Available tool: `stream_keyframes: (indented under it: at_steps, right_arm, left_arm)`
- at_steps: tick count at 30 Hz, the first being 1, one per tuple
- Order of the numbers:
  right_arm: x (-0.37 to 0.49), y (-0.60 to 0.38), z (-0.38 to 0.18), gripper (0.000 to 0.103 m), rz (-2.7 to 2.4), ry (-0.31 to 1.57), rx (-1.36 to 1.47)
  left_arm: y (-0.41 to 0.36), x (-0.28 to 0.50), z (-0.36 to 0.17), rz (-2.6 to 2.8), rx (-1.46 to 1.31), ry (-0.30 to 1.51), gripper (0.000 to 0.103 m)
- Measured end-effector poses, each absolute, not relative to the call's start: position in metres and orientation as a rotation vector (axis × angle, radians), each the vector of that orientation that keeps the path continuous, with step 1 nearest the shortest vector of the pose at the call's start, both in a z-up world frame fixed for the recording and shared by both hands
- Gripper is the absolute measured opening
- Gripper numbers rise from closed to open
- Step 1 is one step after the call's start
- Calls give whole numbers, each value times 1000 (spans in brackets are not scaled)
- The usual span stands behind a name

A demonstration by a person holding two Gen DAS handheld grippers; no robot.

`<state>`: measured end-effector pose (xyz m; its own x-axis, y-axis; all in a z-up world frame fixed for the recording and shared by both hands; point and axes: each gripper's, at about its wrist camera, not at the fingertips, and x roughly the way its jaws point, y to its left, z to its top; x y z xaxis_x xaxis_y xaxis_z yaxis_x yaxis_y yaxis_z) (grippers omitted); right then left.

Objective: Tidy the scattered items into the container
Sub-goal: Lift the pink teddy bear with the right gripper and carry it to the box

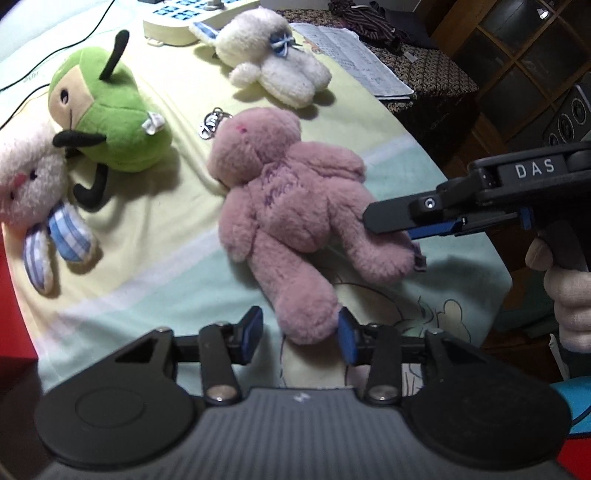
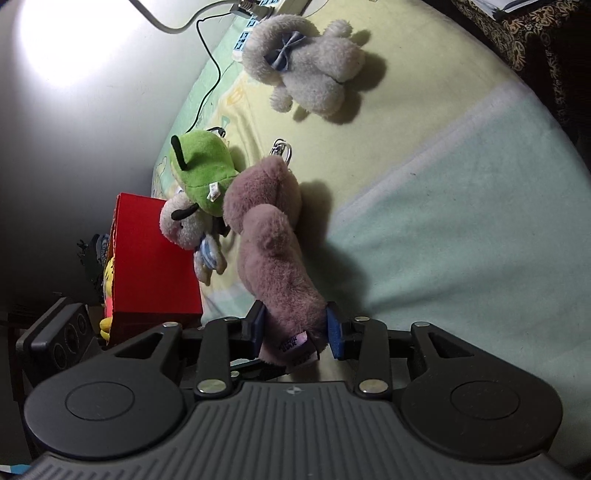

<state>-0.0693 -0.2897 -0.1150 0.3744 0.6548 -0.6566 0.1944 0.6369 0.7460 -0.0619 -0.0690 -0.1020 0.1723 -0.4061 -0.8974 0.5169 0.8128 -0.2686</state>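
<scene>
A pink plush bear [image 1: 291, 206] lies on its back on the pastel blanket [image 1: 155, 236]. My left gripper [image 1: 301, 334] is open, its jaws on either side of one bear foot. My right gripper [image 2: 295, 328] has its pads pressed on the bear's other leg [image 2: 284, 288]; it also shows in the left wrist view [image 1: 391, 221]. A green plush [image 1: 110, 122], a white-pink plush with checked ears [image 1: 33, 192] and a white plush with a blue bow [image 1: 273, 59] lie around. The red container [image 2: 151, 258] stands at the blanket's left edge.
A keyring [image 1: 212, 122] lies by the bear's head. A cream power strip [image 1: 188, 18] and black cables [image 2: 207, 81] are at the far end. Papers [image 1: 354, 59] lie on a patterned cloth beyond the blanket. Yellow and dark items [image 2: 107, 280] sit in the container.
</scene>
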Motion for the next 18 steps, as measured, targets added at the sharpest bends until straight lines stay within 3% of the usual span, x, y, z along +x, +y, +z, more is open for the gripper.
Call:
stream_keyframes:
  at_steps: [2, 6, 10, 14, 18]
  right_arm:
    - [-69, -291, -109, 41, 327, 1155, 832]
    - [-63, -290, -96, 51, 302, 1105, 693]
    - [-55, -297, -94, 56, 284, 1071, 586]
    - [-42, -300, -103, 57, 290, 1074, 604]
    - [-31, -298, -112, 56, 323, 1095, 639]
  left_arm:
    - [-65, -62, -96, -664, 93, 1209, 64]
    - [-54, -56, -83, -678, 39, 1166, 77]
    - [-61, -33, -91, -649, 1, 1168, 77]
    - [-63, -14, -107, -645, -65, 1224, 65]
    - [-64, -9, -117, -662, -110, 1261, 62]
